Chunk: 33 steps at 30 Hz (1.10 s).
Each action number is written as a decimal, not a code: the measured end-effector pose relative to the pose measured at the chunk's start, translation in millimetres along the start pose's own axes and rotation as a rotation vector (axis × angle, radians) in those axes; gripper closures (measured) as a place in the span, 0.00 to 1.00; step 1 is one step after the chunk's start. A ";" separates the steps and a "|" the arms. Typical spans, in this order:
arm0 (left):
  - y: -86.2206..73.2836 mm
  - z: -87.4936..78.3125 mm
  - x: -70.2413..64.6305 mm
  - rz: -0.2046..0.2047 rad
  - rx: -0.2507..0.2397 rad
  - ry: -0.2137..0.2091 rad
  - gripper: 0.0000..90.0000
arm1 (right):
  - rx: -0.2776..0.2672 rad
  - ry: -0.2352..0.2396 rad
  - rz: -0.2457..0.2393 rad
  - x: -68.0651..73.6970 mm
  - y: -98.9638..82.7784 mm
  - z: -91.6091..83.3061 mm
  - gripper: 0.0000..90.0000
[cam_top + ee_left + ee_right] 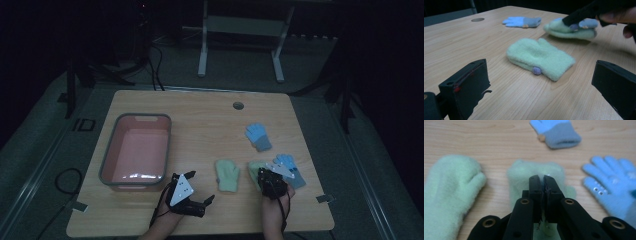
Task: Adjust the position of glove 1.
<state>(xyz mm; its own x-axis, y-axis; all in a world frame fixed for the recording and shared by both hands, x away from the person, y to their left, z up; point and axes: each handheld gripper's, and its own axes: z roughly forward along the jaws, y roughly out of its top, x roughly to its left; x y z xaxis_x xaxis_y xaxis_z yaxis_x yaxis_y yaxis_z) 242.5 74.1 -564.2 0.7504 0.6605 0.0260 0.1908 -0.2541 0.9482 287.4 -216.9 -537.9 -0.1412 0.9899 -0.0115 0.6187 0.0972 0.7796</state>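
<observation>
Two pale green mittens and two blue gloves lie on the wooden table. My right gripper [542, 179] is shut on the right-hand green mitten [536, 170], pinching its fleece; the high view shows this gripper [263, 173] at that mitten [254, 167]. The other green mitten [227, 175] lies flat to the left, straight ahead of my left gripper [540, 68], whose jaws stand wide open and apart from the mitten [540, 58]. That left gripper [201, 187] rests near the front edge. One blue glove [258, 136] lies farther back, the second blue glove [611, 185] just right of the held mitten.
A pink bin [111, 150] with a grey rim stands empty on the table's left half. A round cable hole [238, 105] sits near the back edge. Beyond the table stands a white frame [240, 30] on the dark floor.
</observation>
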 end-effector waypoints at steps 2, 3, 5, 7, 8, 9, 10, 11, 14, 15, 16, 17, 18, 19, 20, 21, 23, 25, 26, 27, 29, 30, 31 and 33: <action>0.0 0.0 0.0 0.001 0.000 0.000 0.02 | 0.034 0.013 0.003 0.0 -4.8 6.7 0.92; 0.0 0.1 0.1 0.002 0.001 -0.001 0.01 | 0.045 0.036 0.013 -0.5 -8.6 10.8 0.88; 0.1 0.1 0.1 0.001 0.001 -0.001 0.01 | 0.042 0.036 0.011 -0.8 -8.6 10.1 0.85; 0.1 0.1 0.2 0.001 0.002 -0.001 0.01 | 0.053 0.064 0.009 -3.0 -6.1 8.5 0.78; 0.1 0.1 0.3 0.002 0.002 -0.002 0.01 | 0.069 0.089 -0.010 -6.1 -1.6 6.1 0.75; 0.1 0.1 0.3 0.001 0.002 -0.002 0.01 | 0.069 0.089 -0.010 -6.1 -1.6 6.1 0.75; 0.1 0.1 0.3 0.001 0.003 -0.003 0.01 | 0.068 0.102 -0.022 -7.3 0.3 4.9 0.74; 0.1 0.1 0.3 0.000 0.003 -0.002 0.01 | 0.058 0.101 -0.052 -9.6 3.4 2.0 0.74; 0.1 0.1 0.4 -0.001 0.003 -0.003 0.01 | 0.013 0.118 -0.132 -21.2 13.1 -8.1 0.72; 0.1 0.1 0.6 -0.002 0.003 -0.003 0.01 | 0.013 0.118 -0.132 -21.2 13.1 -8.1 0.72; 0.1 0.1 0.8 -0.005 0.003 -0.004 0.01 | 0.009 0.116 -0.155 -23.6 14.7 -9.1 0.72; 0.1 0.2 1.1 -0.006 0.003 -0.004 0.01 | 0.004 0.124 -0.192 -28.1 17.4 -10.5 0.72; 0.1 0.2 1.1 -0.008 0.002 -0.004 0.01 | -0.005 0.150 -0.213 -31.9 19.1 -11.9 0.72; 0.1 0.3 1.3 -0.010 0.002 -0.006 0.01 | -0.006 0.152 -0.239 -34.7 20.2 -13.5 0.72; 0.1 0.3 1.4 -0.011 -0.001 -0.008 0.02 | -0.015 0.175 -0.309 -38.5 19.7 -16.0 0.72; 0.1 0.4 1.5 -0.012 0.000 -0.008 0.02 | -0.015 0.175 -0.309 -38.5 19.7 -16.0 0.72; 0.1 0.4 1.7 -0.010 0.002 -0.008 0.01 | -0.020 0.214 -0.388 -40.9 16.6 -15.8 0.72; 0.2 0.4 1.6 -0.010 0.003 -0.007 0.01 | 0.002 0.247 -0.452 -42.7 13.2 -12.2 0.72; 0.2 0.4 1.6 -0.010 0.003 -0.007 0.01 | 0.002 0.247 -0.452 -42.7 13.2 -12.2 0.72; 0.2 0.4 1.6 -0.012 0.003 -0.006 0.01 | 0.030 0.303 -0.467 -46.9 11.2 -4.7 0.71; 0.1 0.4 1.8 -0.016 0.003 -0.006 0.01 | 0.034 0.310 -0.450 -47.7 11.7 -2.7 0.71; 0.1 0.4 1.8 -0.017 0.003 -0.005 0.01 | 0.034 0.318 -0.431 -48.3 12.3 -1.3 0.71; 0.1 0.4 1.8 -0.018 0.003 -0.005 0.01 | 0.033 0.332 -0.409 -48.6 13.2 0.1 0.70; 0.1 0.3 1.9 -0.015 0.003 -0.004 0.01 | 0.026 0.353 -0.360 -48.1 14.2 3.0 0.70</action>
<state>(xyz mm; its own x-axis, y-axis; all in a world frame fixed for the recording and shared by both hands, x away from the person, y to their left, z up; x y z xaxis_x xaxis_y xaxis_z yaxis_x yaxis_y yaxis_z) 244.1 75.1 -564.2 0.7497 0.6617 0.0104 0.2039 -0.2460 0.9476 305.3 -262.8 -528.2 -0.5989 0.7986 -0.0604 0.5016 0.4328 0.7491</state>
